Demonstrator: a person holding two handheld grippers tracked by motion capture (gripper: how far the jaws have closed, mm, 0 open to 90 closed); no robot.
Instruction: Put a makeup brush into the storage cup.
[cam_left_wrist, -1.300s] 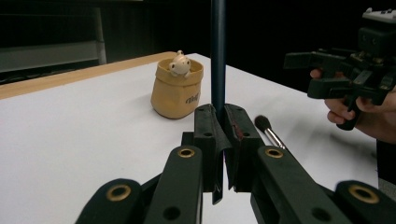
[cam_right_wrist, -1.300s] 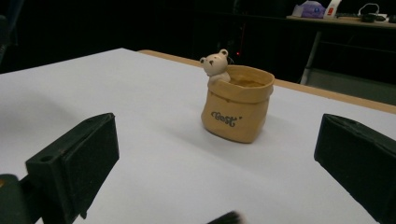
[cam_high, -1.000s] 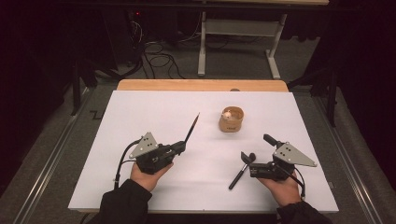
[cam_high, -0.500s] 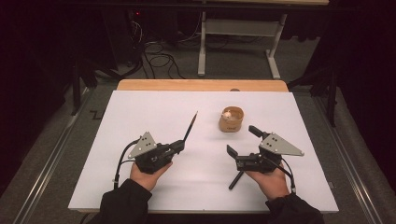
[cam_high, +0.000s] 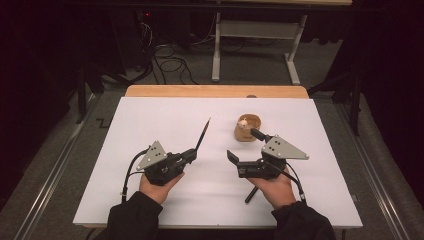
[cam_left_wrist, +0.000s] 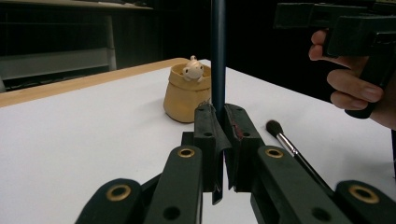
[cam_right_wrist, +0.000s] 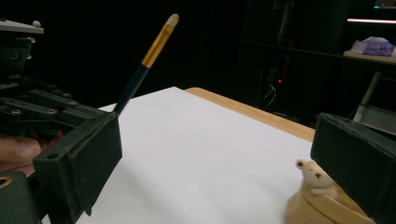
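Observation:
My left gripper (cam_high: 192, 154) is shut on the dark handle of a thin brush (cam_high: 202, 135), which slants up and away with its gold ferrule and pale tip far from the jaws. The left gripper view shows the handle (cam_left_wrist: 217, 56) clamped between the pads. My right gripper (cam_high: 245, 145) hovers open just in front of a small tan pot (cam_high: 247, 127) with a pale animal figure on its rim. Nothing is between its jaws. A black soft-tipped brush (cam_high: 251, 194) lies on the sheet under the right hand.
A white sheet (cam_high: 150, 120) covers the table, with a wooden strip (cam_high: 215, 91) along the far edge. Beyond it stand a metal table frame (cam_high: 255, 50) and loose cables on a dark floor. The pot (cam_left_wrist: 187, 93) and lying brush (cam_left_wrist: 285, 140) sit right of centre.
My right gripper has lifted and moved left and forward, away from the black brush lying on the sheet and up to the pot. The left gripper and its brush stayed put.

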